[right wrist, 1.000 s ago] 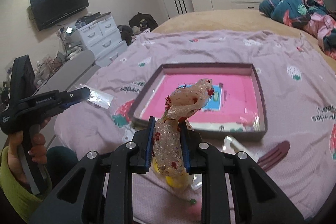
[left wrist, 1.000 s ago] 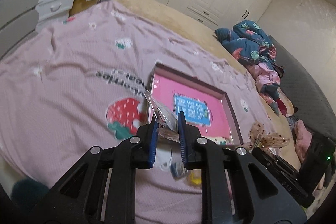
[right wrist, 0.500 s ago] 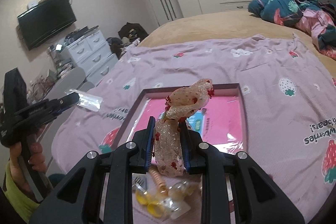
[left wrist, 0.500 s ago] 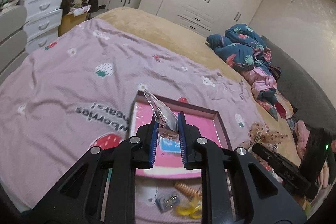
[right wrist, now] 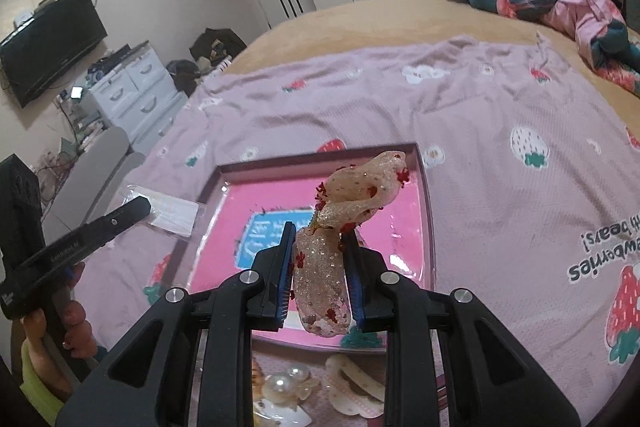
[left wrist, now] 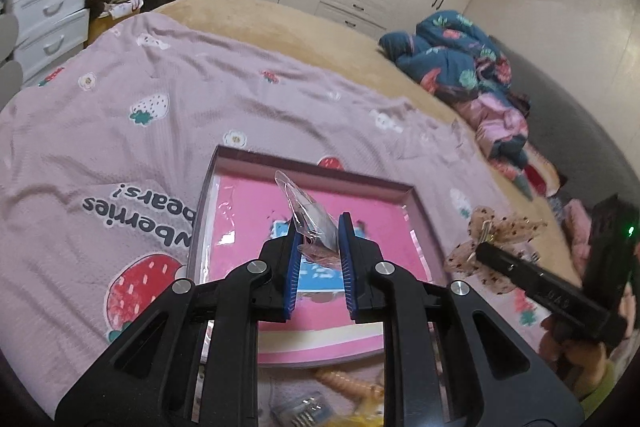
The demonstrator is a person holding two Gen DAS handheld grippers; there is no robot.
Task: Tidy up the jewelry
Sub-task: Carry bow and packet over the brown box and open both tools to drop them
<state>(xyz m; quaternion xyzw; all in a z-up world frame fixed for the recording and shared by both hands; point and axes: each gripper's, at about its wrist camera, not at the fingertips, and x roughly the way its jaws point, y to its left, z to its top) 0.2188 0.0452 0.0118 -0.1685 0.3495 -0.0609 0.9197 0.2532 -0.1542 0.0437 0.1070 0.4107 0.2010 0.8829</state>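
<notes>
blue-padded jaws of the left gripper (left wrist: pixel 319 259) are pinched narrow on a small clear plastic bag (left wrist: pixel 310 217), whose loose end stands up past the fingertips. the right gripper (right wrist: pixel 319 267) is clamped on a glittery beige hair bow (right wrist: pixel 344 219) with little red flowers, the top loop flopping over beyond the tips.

just below the right gripper, loose pieces remain on the blanket: a pearl clip (right wrist: pixel 286 385) and a pale hair clip (right wrist: pixel 352 389).

over the last second both grippers have travelled forward. a second ago the pink tray (left wrist: pixel 236 227) lay well ahead, its near rim beyond the tips; now each gripper hangs over the tray floor, with the blue label (right wrist: pixel 276 231) directly beyond the jaws. neither grip has loosened; the bag and the bow sit the same way between the pads.

i judge that the carry is nearly done and the next step is lowering and letting go inside the tray. the light bag may cling to a pad on release.

further off, the strawberry blanket (left wrist: pixel 120 131) stretches away towards the wardrobe.
</notes>
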